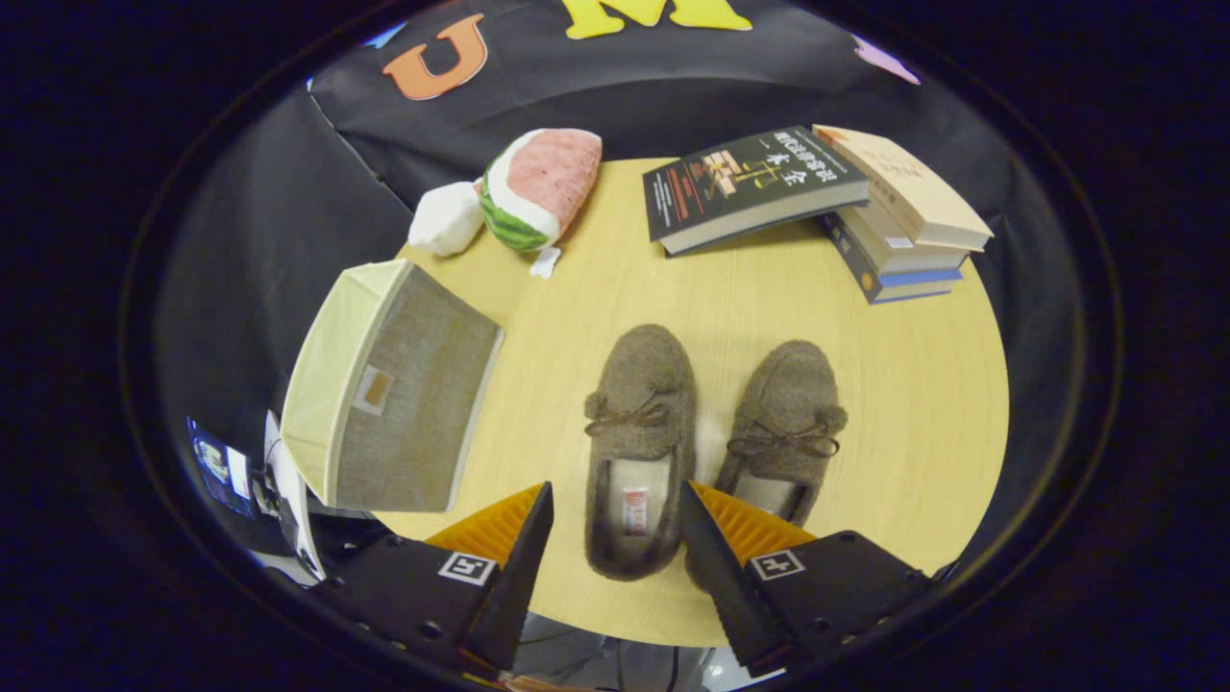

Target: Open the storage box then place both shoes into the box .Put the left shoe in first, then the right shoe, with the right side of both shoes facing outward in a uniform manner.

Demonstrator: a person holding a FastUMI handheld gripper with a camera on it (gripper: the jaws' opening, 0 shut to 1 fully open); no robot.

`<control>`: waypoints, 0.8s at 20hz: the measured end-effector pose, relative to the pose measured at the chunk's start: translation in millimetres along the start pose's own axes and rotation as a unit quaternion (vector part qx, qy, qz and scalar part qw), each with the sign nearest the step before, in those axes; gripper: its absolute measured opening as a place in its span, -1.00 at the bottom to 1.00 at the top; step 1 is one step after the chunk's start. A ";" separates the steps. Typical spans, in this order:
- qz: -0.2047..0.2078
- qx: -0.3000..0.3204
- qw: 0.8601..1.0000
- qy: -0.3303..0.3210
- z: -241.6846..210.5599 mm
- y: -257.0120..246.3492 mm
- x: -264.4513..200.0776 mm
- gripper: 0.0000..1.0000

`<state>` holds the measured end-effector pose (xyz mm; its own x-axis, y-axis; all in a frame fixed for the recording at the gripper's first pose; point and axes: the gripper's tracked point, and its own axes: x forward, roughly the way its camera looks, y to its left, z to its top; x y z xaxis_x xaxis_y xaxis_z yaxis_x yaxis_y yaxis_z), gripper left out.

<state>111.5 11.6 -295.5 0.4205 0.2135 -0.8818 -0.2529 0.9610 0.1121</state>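
Two brown fuzzy slippers with bow laces lie side by side on the round wooden table (894,404), toes pointing away from me. The left shoe (639,423) has its heel end between my fingers; the right shoe (783,423) lies just beyond my right finger, partly hidden by it. My gripper (615,524) is open, its fingers wide apart on either side of the left shoe's heel, not pressing on it. The storage box (389,389), cream fabric with a grey lid-like face, stands to the left of the shoes with that face closed.
A watermelon-slice plush toy (543,187) and a white soft object (444,219) lie beyond the box at the table's far edge. A stack of books (894,216) with a dark book (745,183) leaning on it sits at the far right.
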 end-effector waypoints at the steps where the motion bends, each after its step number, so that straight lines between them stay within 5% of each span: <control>1: -0.002 0.008 1.000 0.007 -2.3 -6.4 8.2 0.54; 6: -0.010 0.029 0.999 0.043 -14.4 -21.0 38.8 0.27; 14: -0.069 0.046 0.994 0.065 -20.0 -43.8 61.5 -0.69; 16: -0.068 0.055 0.993 0.075 -23.2 -42.4 66.5 -0.69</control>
<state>129.9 -19.0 -369.6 0.3069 0.0600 -0.9498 -0.1022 0.9943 0.0298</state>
